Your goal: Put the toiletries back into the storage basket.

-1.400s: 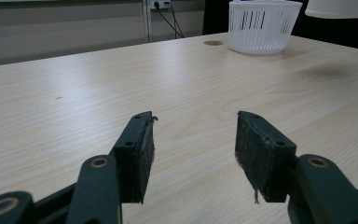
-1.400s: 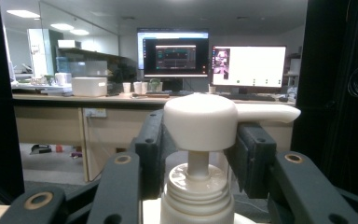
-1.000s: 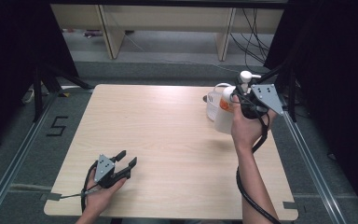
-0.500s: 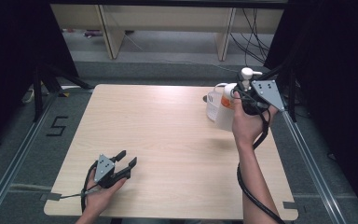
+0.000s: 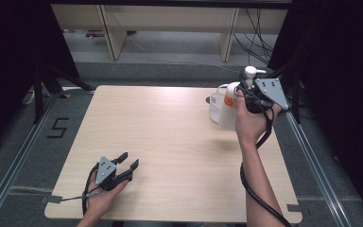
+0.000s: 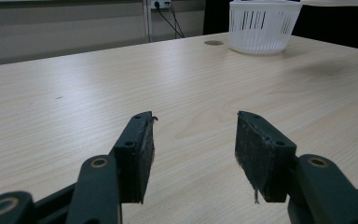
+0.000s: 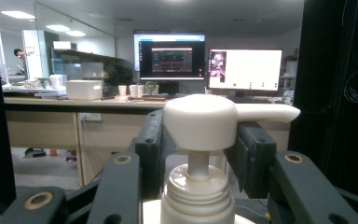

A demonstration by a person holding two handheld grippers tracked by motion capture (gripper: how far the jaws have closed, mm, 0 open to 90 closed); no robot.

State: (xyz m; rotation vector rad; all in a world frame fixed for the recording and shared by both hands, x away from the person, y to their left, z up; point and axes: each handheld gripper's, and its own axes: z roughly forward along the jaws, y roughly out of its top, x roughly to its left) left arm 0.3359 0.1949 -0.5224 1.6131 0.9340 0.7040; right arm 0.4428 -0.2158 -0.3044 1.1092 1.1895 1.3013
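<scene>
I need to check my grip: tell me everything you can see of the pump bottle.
The pump bottle stands upright at the table's far right, above the white basket. It has a white pump head with a side spout, a ribbed collar, a pale body and an orange label. The right gripper is shut on the pump head.

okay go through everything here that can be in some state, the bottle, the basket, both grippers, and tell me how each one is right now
Pump bottle: upright, lifted off the table, gripped at its pump head.
Basket: upright on the table; contents cannot be told.
Right gripper: shut on the pump head.
Left gripper: open, holding nothing, low over the table.
</scene>
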